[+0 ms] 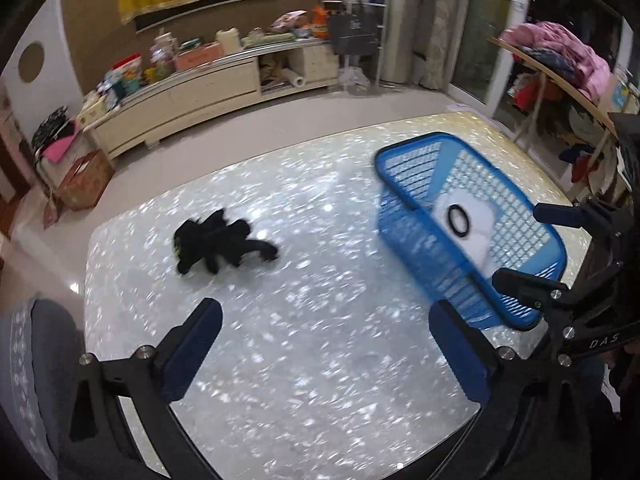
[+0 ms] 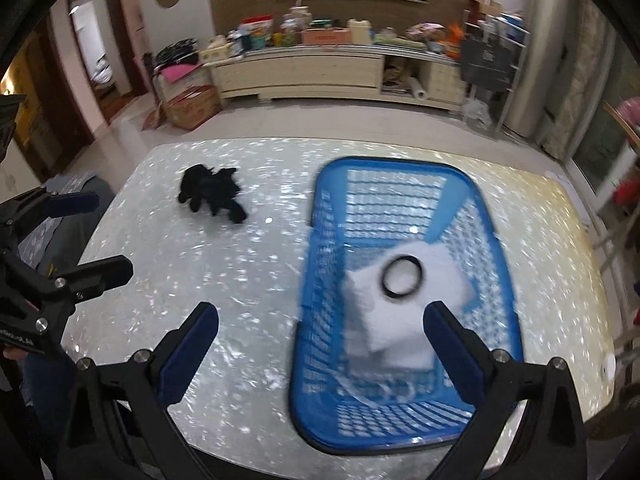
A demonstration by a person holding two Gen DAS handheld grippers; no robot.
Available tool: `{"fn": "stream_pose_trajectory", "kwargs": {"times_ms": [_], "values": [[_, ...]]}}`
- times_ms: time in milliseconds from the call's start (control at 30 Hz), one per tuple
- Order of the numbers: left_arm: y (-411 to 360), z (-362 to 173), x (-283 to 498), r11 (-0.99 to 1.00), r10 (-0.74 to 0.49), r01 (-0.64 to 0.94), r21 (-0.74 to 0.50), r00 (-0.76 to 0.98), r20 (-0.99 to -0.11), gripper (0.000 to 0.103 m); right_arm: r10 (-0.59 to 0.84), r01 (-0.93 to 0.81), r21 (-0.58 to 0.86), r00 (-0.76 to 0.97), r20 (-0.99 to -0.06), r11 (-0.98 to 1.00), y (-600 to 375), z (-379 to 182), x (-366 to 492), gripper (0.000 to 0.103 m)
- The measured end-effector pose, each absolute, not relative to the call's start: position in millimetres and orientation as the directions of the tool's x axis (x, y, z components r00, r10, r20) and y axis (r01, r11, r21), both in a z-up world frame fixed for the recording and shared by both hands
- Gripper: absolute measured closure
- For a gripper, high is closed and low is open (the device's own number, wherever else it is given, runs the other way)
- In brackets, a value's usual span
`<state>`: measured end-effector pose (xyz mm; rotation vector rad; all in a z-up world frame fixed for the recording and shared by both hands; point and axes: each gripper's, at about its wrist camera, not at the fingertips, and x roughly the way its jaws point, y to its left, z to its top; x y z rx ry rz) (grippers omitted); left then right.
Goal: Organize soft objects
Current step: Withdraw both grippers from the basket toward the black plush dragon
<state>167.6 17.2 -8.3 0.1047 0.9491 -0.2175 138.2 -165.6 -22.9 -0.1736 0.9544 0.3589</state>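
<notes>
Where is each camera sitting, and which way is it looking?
Left wrist view: on the left gripper, looking down over the table at the black toy; its open fingers show, plus the right gripper.
Right wrist view: on the right gripper, looking down into the blue basket with a white cloth; its open fingers and the left gripper show.
Both views share toy, basket and table.

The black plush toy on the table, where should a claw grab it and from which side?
Grip the black plush toy across its thick middle body, coming from above: it lies flat on the table, limbs splayed, nothing near it. The left claw is open.
</notes>
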Motion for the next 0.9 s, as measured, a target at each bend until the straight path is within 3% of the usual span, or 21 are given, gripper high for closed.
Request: {"fn": "stream_pose_trajectory", "kwargs": {"times_ms": [900], "values": [[174, -69, 191, 0.995, -0.062, -0.031, -0.094, 0.544, -0.837, 0.001, 0.255, -0.636, -0.052, 0.382, -0.888, 0.770, -17, -67, 199, 0.001]]}}
